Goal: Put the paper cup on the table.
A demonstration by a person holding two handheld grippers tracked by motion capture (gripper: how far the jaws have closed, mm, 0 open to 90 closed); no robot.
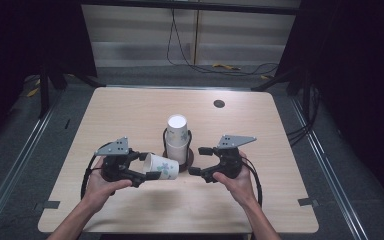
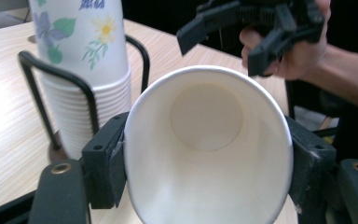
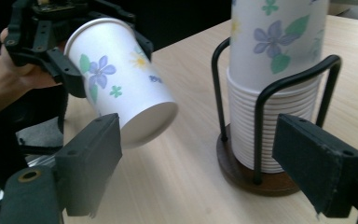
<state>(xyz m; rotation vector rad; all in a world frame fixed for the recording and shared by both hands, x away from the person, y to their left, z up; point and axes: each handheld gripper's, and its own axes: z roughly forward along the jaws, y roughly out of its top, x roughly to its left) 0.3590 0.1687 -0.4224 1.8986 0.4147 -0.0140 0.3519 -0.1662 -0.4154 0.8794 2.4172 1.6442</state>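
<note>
Pale wood table (image 1: pixel 130 210); our left gripper (image 1: pixel 141 172) clamps paper cup (image 1: pixel 161 167) sideways beside cup stack (image 1: pixel 177 137) in holder (image 3: pixel 279 93); right gripper (image 1: pixel 199 160) open, empty; harder squeeze likely crumples rim, cup slips.

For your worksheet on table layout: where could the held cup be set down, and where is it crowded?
Free: bare table behind the left tool, and the near strip before both hands. Crowded: the centre, where the cup, the cup stack in its holder and the right tool sit close.
</note>
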